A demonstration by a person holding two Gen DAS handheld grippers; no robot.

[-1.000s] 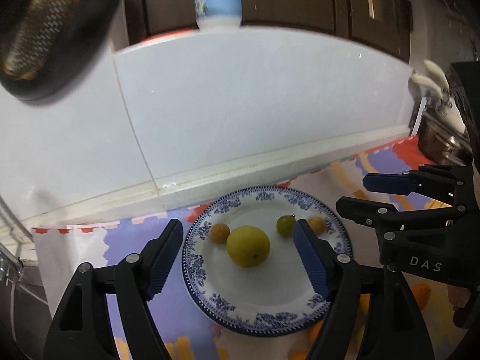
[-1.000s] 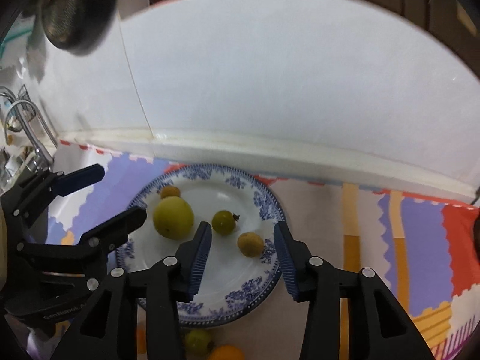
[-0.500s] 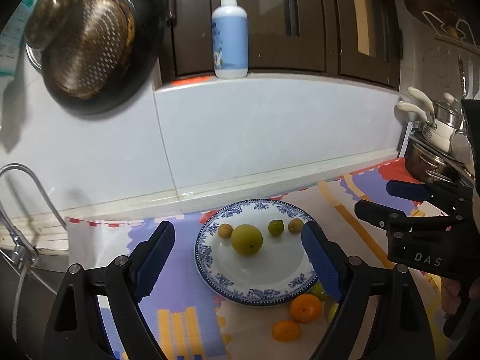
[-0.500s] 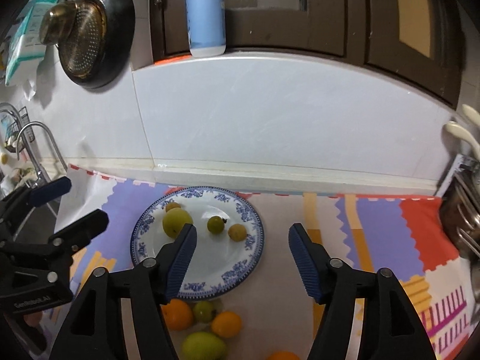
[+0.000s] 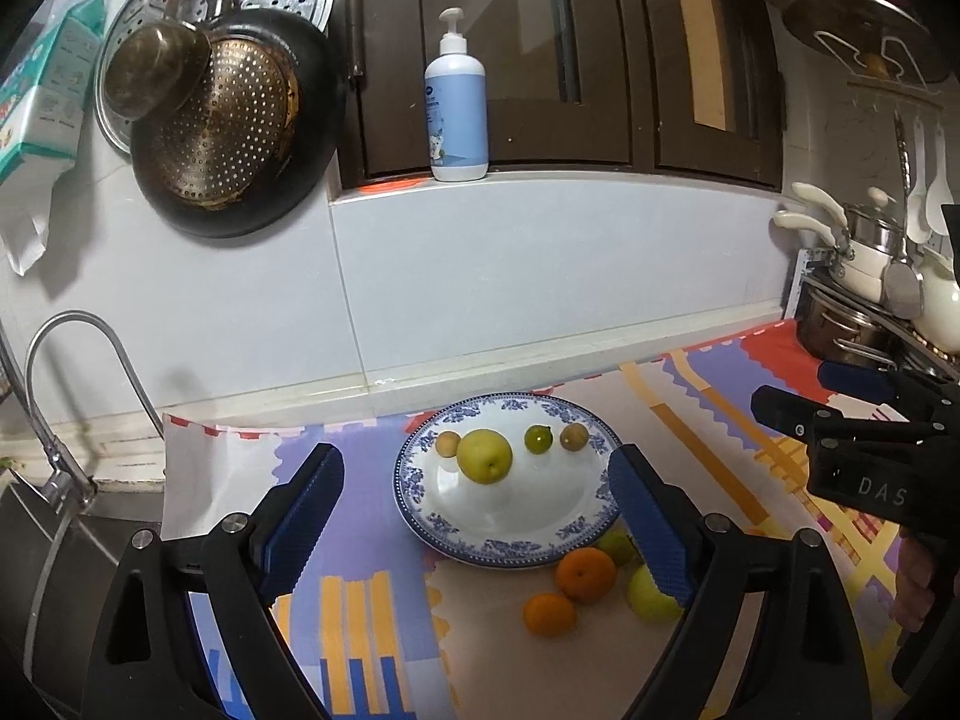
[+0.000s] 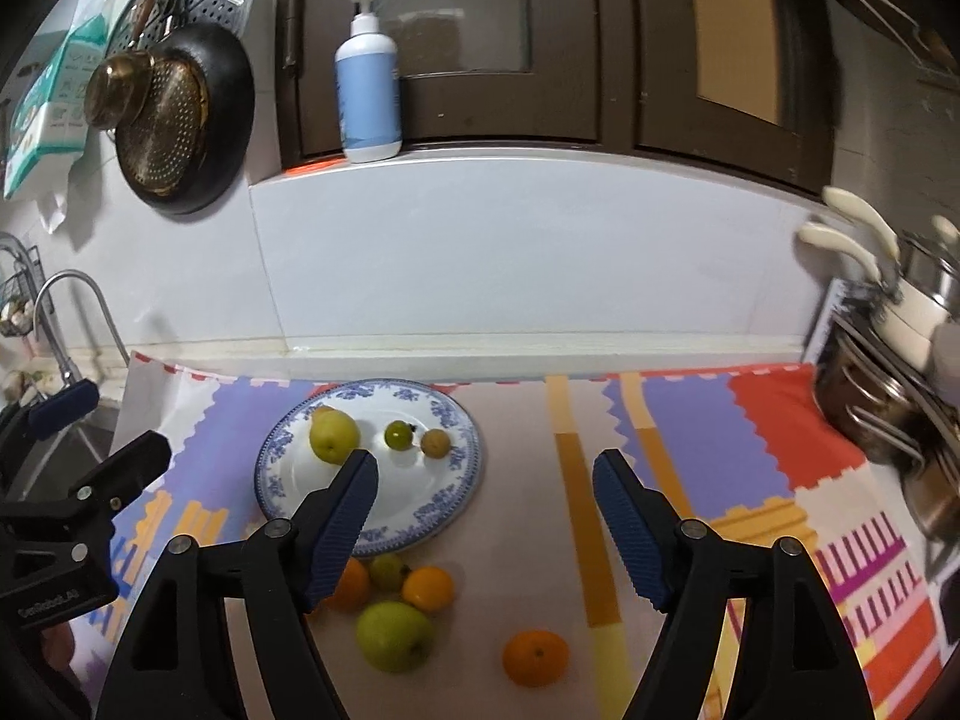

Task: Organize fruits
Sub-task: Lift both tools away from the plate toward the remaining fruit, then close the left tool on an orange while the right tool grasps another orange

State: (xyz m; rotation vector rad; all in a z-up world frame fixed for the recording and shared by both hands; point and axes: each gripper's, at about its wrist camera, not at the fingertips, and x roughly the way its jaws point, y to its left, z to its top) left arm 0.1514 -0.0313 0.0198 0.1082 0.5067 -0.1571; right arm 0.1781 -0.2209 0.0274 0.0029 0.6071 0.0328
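Observation:
A blue-and-white plate (image 5: 576, 534) (image 6: 456, 492) lies on the patterned mat. On it are a yellow-green pear (image 5: 483, 455) (image 6: 333, 435), a small green fruit (image 5: 538, 438) (image 6: 398, 435) and small brown fruits (image 5: 574, 437) (image 6: 434, 443). In front of the plate lie oranges (image 5: 584, 573) (image 6: 427, 588), a green apple (image 6: 393, 636) and a lone orange (image 6: 535, 657). My left gripper (image 5: 474, 516) is open and empty above the plate's near side. My right gripper (image 6: 486, 516) is open and empty, right of the plate.
A white tiled wall stands behind the mat, with a soap bottle (image 5: 456, 114) on its ledge. A pan and strainer (image 5: 234, 126) hang at the upper left. A tap (image 5: 72, 396) and sink are left. Pots (image 6: 900, 372) stand at the right edge.
Both grippers have pulled back and up from the plate, so the fruits in front of it have come into view. The right gripper's jaws have opened wider.

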